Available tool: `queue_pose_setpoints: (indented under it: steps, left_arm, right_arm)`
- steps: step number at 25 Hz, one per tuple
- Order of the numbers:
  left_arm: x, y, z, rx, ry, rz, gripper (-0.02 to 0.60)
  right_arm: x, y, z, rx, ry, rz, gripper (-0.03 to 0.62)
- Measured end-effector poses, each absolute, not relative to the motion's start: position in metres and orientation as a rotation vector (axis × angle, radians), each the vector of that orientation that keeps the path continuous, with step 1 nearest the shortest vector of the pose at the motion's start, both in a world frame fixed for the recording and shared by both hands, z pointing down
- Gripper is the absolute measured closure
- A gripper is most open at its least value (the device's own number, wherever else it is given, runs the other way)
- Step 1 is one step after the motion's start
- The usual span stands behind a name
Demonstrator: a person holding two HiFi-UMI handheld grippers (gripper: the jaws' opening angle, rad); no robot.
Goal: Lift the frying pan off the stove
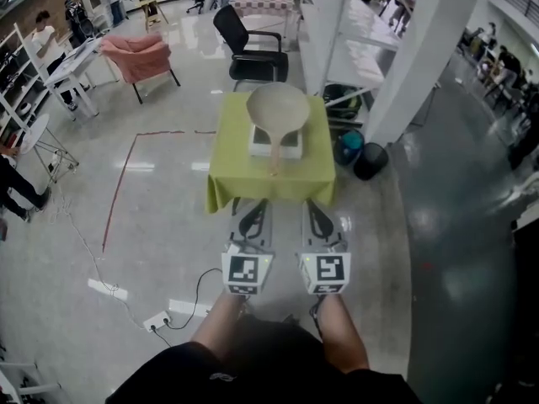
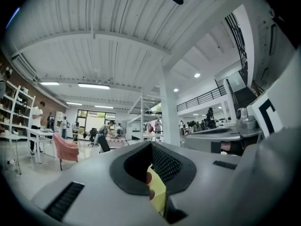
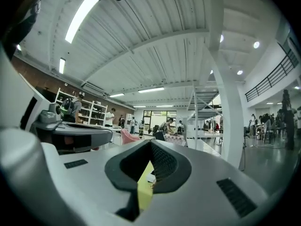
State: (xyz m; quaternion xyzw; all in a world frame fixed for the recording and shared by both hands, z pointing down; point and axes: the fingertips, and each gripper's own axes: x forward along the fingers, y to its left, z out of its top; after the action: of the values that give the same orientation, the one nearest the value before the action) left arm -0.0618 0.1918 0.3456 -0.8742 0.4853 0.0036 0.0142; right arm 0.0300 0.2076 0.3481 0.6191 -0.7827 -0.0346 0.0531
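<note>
A beige frying pan sits on a white single-burner stove, its handle pointing toward me. The stove stands on a small table under a yellow-green cloth. My left gripper and right gripper hover side by side just short of the table's near edge, apart from the pan, both shut and empty. In the left gripper view the left gripper has its jaws together, with a sliver of green cloth in the gap. The right gripper view shows the right gripper the same way.
A black office chair stands behind the table and a pink chair at the far left. A white pillar and dark bins are to the table's right. A power strip and cable lie on the floor at my left.
</note>
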Motion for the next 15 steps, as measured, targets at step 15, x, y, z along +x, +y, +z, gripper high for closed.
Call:
queue_pose_setpoints:
  steps: [15]
  left_arm:
    - [-0.096, 0.174, 0.376, -2.823, 1.454, -0.048, 0.54]
  right_arm:
    - [-0.017, 0.185, 0.374, 1.853, -2.323, -0.061, 0.58]
